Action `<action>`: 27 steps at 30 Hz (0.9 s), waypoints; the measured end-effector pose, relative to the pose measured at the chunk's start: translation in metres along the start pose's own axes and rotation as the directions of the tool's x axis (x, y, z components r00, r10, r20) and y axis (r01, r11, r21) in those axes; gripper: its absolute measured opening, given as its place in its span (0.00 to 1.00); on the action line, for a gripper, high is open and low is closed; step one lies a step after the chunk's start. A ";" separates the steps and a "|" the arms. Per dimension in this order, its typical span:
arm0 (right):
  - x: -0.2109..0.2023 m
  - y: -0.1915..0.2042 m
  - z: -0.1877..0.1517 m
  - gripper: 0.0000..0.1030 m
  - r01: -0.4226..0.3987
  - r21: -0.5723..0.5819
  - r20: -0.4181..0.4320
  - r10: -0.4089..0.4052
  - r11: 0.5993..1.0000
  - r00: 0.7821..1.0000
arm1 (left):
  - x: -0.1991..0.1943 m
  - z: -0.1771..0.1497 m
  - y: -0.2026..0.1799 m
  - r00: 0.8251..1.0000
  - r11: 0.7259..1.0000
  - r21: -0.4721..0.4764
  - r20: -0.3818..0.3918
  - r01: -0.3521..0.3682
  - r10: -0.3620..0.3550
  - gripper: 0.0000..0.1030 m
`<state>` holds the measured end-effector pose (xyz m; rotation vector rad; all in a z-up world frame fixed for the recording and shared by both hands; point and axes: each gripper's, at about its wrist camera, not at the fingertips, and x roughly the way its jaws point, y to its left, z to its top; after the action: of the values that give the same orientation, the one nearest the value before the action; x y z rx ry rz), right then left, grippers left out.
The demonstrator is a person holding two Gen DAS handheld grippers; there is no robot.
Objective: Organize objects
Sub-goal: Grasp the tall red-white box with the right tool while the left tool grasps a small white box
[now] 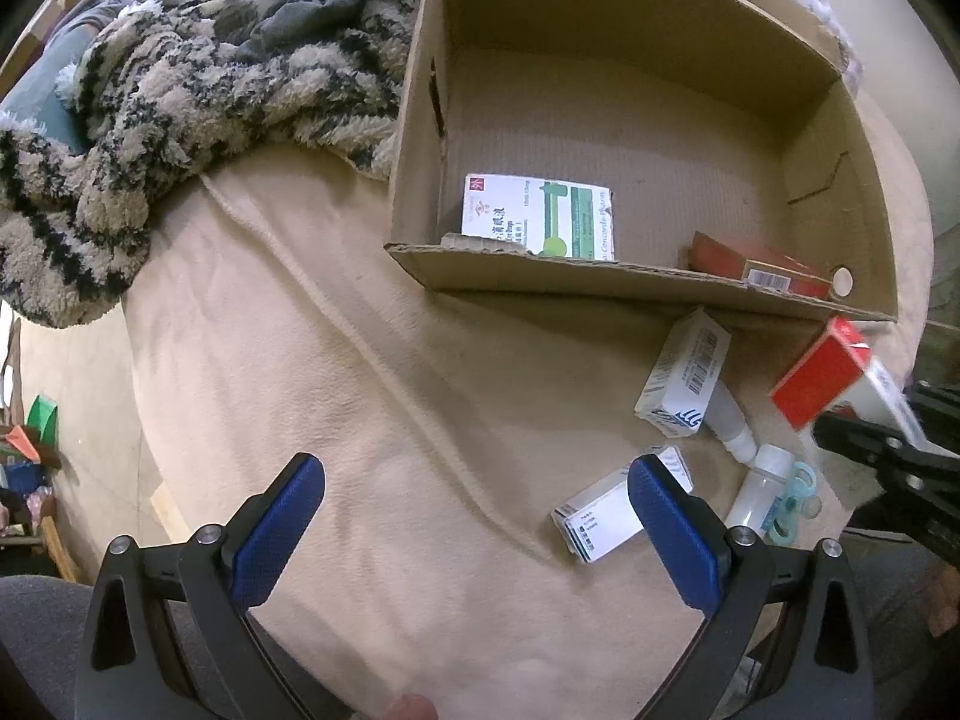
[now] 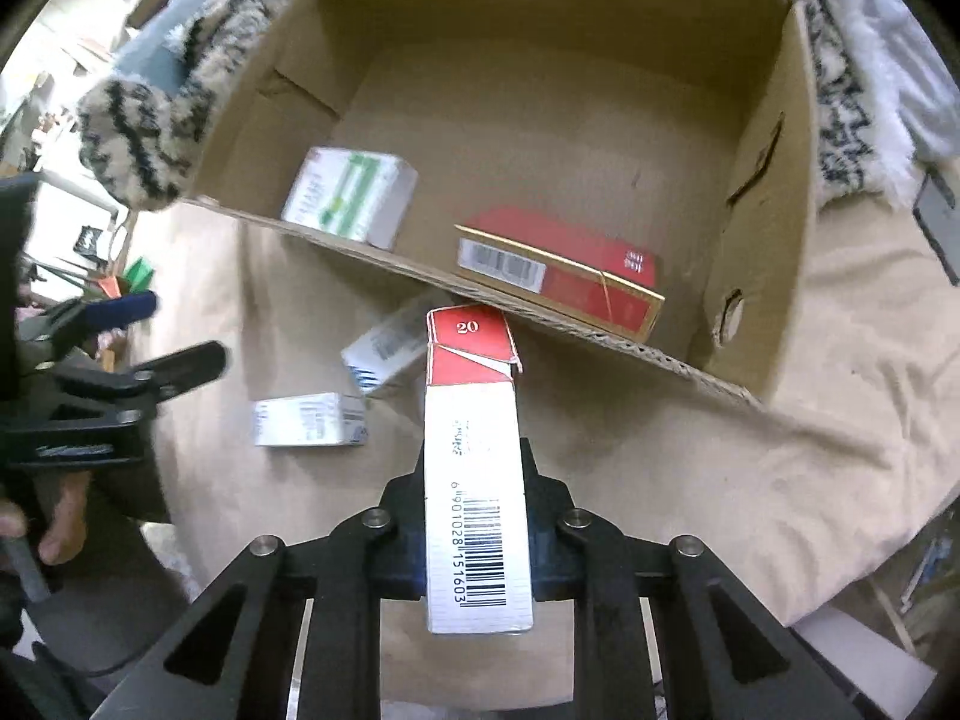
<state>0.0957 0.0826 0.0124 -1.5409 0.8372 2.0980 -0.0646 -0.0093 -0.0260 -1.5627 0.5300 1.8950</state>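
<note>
An open cardboard box (image 1: 600,282) (image 2: 750,252) lies on a beige blanket. Inside it are a white-and-green medicine carton (image 1: 537,216) (image 2: 351,195) and a red pack (image 1: 756,267) (image 2: 558,270). My right gripper (image 2: 474,480) is shut on a red-and-white pack (image 2: 474,468) (image 1: 822,378), held just before the box's near wall. My left gripper (image 1: 474,516) is open and empty above the blanket. Two white cartons (image 1: 684,384) (image 1: 600,516) (image 2: 384,348) (image 2: 309,420) and two small white bottles (image 1: 759,489) (image 1: 729,414) lie in front of the box.
A striped fluffy blanket (image 1: 150,138) (image 2: 150,120) and dark clothes (image 1: 336,0) are heaped left of the box. A teal plastic piece (image 1: 795,498) lies by the bottles. The bed edge and floor clutter (image 1: 30,450) are at the far left.
</note>
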 end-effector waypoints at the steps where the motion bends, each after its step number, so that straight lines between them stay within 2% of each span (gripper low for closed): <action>1: -0.007 0.004 -0.001 0.22 0.001 0.000 0.015 -0.001 1.000 1.000 | 0.000 0.000 0.000 1.000 1.000 0.002 0.000 -0.001 0.001 0.98; 6: -0.032 0.002 -0.009 0.22 -0.015 0.042 0.112 0.010 0.999 0.994 | 0.001 0.002 0.003 1.000 1.000 -0.005 0.000 -0.002 0.002 0.98; 12: -0.052 -0.010 -0.020 0.22 -0.057 0.108 0.219 0.032 0.993 0.975 | 0.001 -0.002 0.000 1.000 1.000 0.003 0.000 -0.022 0.022 0.98; 18: -0.058 -0.017 -0.023 0.22 -0.073 0.141 0.281 0.030 0.987 0.959 | 0.006 -0.002 0.004 0.999 0.999 0.015 -0.013 -0.043 0.043 0.98; 22: -0.060 -0.022 -0.024 0.22 -0.078 0.152 0.293 0.030 0.985 0.956 | 0.007 -0.002 0.003 0.998 0.998 0.019 -0.017 -0.056 0.056 0.98; 27: -0.063 -0.026 -0.023 0.22 -0.091 0.165 0.309 0.036 0.982 0.950 | 0.005 -0.003 0.004 0.998 0.998 -0.055 -0.054 -0.018 0.015 0.98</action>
<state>0.1480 0.0884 0.0613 -1.0757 0.9387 2.1670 -0.0656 -0.0137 -0.0315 -1.6540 0.5183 1.8992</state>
